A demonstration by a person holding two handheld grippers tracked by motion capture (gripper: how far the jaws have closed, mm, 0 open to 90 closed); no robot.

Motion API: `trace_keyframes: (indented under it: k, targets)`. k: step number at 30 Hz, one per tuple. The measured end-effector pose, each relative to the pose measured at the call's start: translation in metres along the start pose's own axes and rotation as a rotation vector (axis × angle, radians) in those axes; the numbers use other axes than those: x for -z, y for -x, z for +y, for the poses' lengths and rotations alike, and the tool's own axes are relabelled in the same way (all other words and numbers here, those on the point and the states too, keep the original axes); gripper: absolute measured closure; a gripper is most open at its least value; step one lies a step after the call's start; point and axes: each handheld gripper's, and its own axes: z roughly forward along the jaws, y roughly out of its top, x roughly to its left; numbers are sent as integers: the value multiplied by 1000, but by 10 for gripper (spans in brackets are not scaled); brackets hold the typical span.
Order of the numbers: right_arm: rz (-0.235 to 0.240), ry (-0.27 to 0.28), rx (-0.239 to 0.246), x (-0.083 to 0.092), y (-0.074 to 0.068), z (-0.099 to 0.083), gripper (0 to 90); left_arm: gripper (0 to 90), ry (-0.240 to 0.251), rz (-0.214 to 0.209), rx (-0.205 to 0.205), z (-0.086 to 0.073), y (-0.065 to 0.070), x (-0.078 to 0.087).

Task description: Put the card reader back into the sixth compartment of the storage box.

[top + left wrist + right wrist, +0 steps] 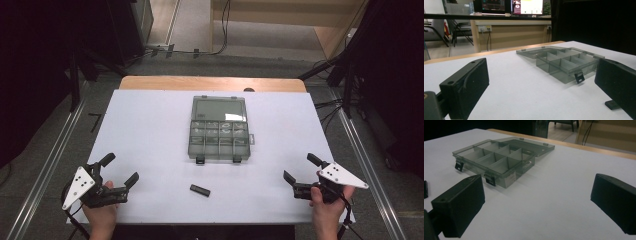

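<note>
Organizer box, smoky clear plastic with its lid flung open flat toward the far edge, is what both tools are aimed at, though neither is anywhere close to it. From where I stand, the left gripper sits at the near left corner of the white table, held in the person's left hand, its two black jaws spread wide with nothing between them. The right gripper mirrors it at the near right corner in the right hand, jaws likewise parted and empty. Each carries a grey three-cornered plate on top.

Between the two, near the front edge, lies a small black bar flat on the table, just short of the box and a little left of its middle. Beyond that, the box rests about mid-table, its divided compartments toward the person and two dark latches hanging off the near wall. In the left gripper view the box sits ahead and to the right; in the right gripper view it sits ahead and to the left. I cannot make out what, if anything, is in the compartments.
</note>
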Motion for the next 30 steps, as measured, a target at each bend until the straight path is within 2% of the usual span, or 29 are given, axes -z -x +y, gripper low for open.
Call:
trace_keyframes:
  k: [8,15,25,30]
  targets:
    - [56,-26,29,-3,-9,13,0,0,-3,2,-5,0,1,-1]
    - [85,-47,64,-7,-19,23,0,0,0,2,-7,0,1,0]
    - [97,-93,88,-16,-31,34,0,0,1,2,-7,0,1,0]
    - [113,-96,97,-20,-36,38,0,0,1,3,-8,0,1,0]
